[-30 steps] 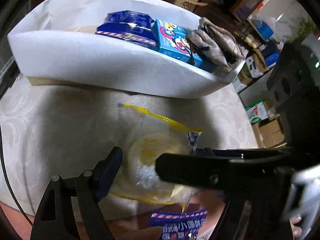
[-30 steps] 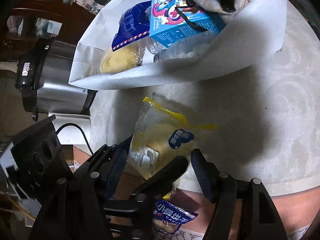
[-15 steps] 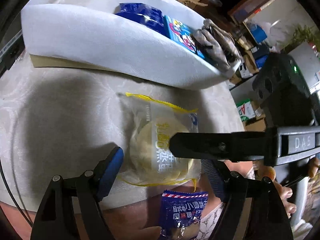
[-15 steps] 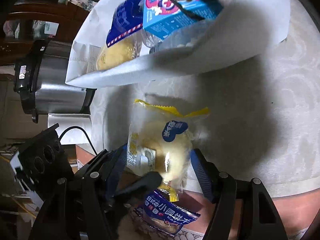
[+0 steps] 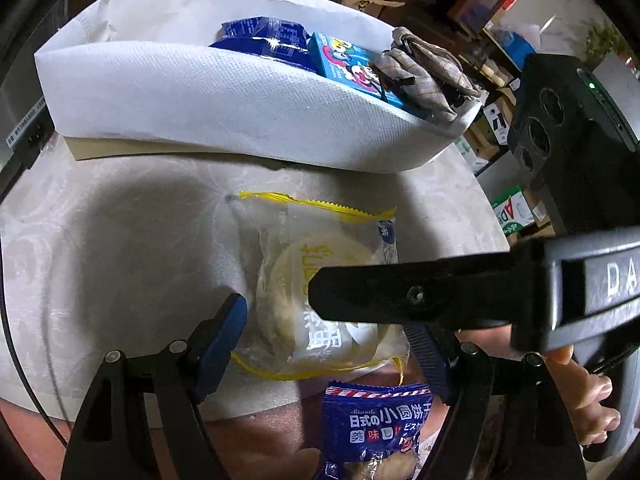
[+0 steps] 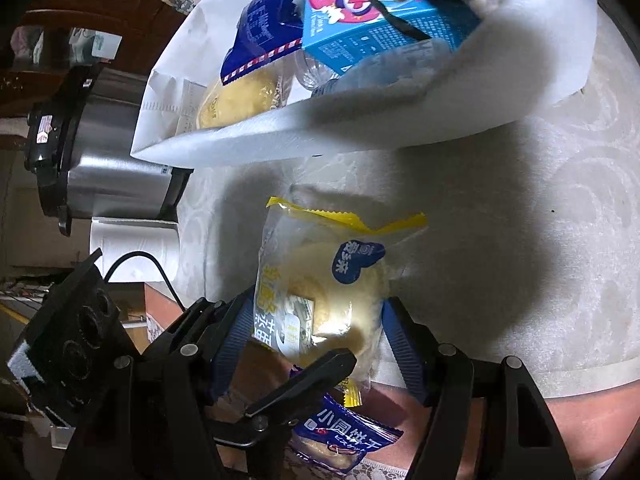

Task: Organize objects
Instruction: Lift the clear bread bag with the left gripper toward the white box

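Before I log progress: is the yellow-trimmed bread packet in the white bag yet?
Out. The bread packet lies on the tablecloth in front of the white bag, between the right gripper's open fingers.

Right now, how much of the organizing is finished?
Partly done: the white bag already holds a blue snack pack, a cartoon carton and more. In hand: both tools straddle the yellow-edged bun packet on the table, fingers open. Left: bagging it, then the blue biscuit packet.

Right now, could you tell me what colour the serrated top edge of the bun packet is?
Yellow; the bun packet shows it best in the right wrist view.
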The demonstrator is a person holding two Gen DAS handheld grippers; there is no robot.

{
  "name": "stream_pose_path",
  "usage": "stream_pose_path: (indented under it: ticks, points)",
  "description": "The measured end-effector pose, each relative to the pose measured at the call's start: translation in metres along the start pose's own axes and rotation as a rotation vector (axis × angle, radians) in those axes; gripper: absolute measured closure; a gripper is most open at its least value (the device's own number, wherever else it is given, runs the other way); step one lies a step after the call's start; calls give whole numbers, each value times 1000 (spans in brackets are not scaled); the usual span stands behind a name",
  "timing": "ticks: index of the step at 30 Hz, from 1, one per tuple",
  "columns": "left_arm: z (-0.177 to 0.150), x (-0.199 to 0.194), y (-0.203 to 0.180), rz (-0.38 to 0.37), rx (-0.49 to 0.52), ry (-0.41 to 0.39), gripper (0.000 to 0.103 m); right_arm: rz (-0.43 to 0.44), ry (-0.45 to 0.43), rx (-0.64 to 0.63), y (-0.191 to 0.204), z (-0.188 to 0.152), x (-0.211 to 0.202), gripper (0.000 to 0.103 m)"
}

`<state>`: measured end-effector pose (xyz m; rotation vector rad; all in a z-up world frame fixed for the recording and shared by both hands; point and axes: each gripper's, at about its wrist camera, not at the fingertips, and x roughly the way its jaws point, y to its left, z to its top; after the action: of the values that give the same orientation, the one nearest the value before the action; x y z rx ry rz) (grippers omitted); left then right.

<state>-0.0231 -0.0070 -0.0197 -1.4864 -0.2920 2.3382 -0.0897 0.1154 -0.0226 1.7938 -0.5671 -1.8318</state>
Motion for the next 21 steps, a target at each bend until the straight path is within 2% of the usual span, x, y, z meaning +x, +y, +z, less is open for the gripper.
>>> stream_pose_path:
  ticks: [6, 13, 16, 21]
  points:
    - [-1, -5, -1, 15, 10, -25, 25, 30, 6, -41, 7, -5, 0, 36]
    - [-2, -16, -4, 5, 22, -70, 25, -2, -36, -85, 19, -11, -3, 34]
    - [10, -14, -22, -7, 22, -110, 25, -13, -67, -115, 27, -14, -11, 34]
    - [24, -32, -20, 0, -11, -137, 25, 11, -92, -120, 42, -9, -30, 34]
